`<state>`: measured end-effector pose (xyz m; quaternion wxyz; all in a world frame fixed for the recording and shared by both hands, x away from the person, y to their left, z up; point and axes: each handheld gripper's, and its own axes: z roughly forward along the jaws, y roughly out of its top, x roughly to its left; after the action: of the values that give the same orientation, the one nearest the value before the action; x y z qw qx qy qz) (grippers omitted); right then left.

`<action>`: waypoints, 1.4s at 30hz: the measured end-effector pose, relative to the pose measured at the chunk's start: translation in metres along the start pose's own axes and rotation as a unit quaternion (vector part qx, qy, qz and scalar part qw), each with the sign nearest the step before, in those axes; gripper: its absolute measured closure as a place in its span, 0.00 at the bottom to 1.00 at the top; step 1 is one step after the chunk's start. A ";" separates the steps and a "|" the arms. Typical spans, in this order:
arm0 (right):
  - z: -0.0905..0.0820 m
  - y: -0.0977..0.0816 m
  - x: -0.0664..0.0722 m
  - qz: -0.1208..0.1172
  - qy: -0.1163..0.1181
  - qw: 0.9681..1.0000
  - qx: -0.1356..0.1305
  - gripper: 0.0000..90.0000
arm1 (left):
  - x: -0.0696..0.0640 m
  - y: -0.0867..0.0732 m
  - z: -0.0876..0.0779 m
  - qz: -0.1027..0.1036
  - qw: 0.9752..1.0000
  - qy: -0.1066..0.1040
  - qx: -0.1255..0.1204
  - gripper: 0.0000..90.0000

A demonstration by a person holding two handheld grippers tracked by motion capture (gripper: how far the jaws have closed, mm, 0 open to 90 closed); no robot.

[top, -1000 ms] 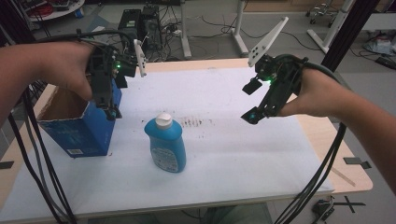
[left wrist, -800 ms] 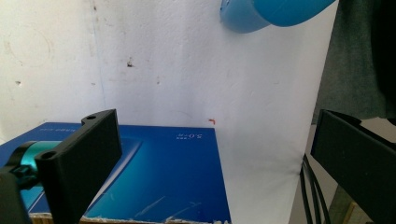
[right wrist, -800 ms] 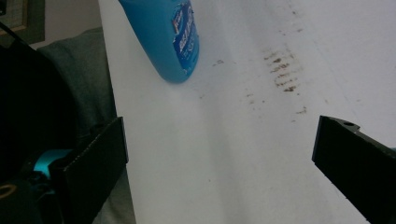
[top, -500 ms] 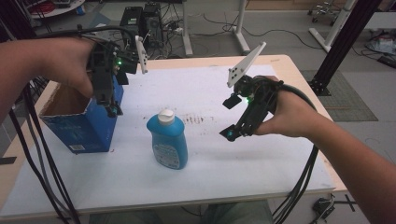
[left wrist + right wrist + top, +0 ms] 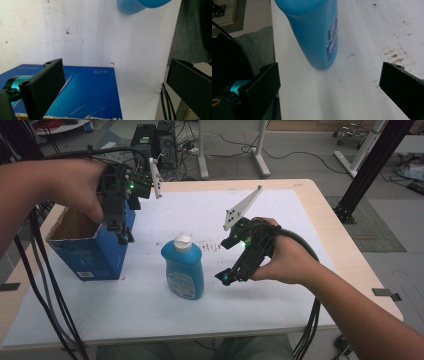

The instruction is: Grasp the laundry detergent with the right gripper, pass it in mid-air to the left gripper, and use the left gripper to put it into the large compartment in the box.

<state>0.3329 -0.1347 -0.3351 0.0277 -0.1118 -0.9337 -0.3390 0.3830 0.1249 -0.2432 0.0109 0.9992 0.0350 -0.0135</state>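
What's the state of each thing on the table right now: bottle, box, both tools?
Blue bottle: upright on the table, white cap on, not held.
Blue box: upright, top open, nothing visible inside.
Left tool: open, jaws straddling the box's wall at the rim.
Right tool: open, just beside the bottle, aimed at its lower body, not touching.

A lab or workshop: a white-covered worktop (image 5: 280, 210) stands among black frame posts (image 5: 372, 157), computer towers (image 5: 155, 137) and loose cables (image 5: 295, 157) across the grey floor.
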 end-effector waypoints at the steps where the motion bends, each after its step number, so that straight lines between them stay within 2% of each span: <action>1: 0.003 0.000 0.001 0.001 0.000 1.000 -0.002 0.03 | 0.000 -0.001 0.000 -0.001 1.000 0.001 -0.002 0.02; 10: 0.033 0.004 0.009 -0.004 0.008 1.000 -0.007 0.03 | -0.002 -0.005 0.003 -0.004 1.000 0.000 -0.003 0.02; 16: 0.047 0.005 0.012 0.006 0.016 0.999 -0.034 0.03 | -0.002 -0.007 0.003 -0.004 1.000 0.000 -0.002 0.02; 28: 0.069 0.002 0.015 0.028 -0.004 0.997 -0.079 0.03 | -0.004 -0.010 0.005 -0.006 1.000 -0.001 -0.001 0.02; 35: 0.079 -0.004 0.019 0.039 -0.018 0.993 -0.111 0.03 | -0.004 -0.011 0.006 -0.007 1.000 -0.002 0.000 0.02; 42: 0.084 -0.003 0.021 0.041 -0.036 0.988 -0.145 0.03 | -0.004 -0.011 0.007 -0.007 1.000 -0.003 -0.001 0.02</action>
<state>0.3135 -0.0793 -0.3990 -0.0087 -0.1646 -0.8697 -0.4653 0.3779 0.1352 -0.2505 0.0115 0.9989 0.0421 -0.0168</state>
